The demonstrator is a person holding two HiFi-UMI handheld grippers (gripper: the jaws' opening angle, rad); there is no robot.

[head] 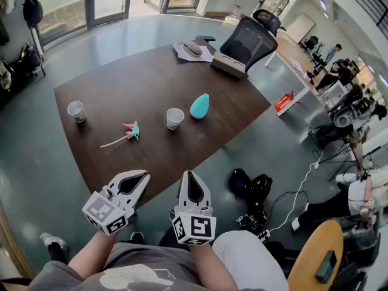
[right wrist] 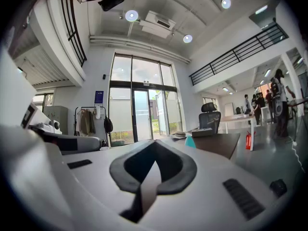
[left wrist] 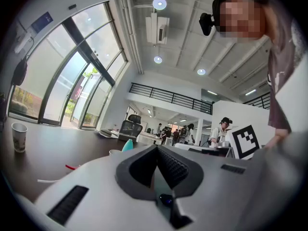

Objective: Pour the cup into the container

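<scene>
A paper cup (head: 76, 110) is standing on the brown table (head: 151, 71), well ahead and to the left of the left gripper (head: 143, 176), whose jaws are pressing together on nothing. A second paper cup (head: 174, 117) is sitting ahead between both grippers, just beside a teal egg-shaped container (head: 200, 106), and the right gripper (head: 193, 175) is likewise holding its jaws pressed together, empty

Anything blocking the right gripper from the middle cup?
Nothing visible. Only bare table lies between right gripper and middle cup; the teal object sits just right of it, the toy left, both off the line.
</scene>
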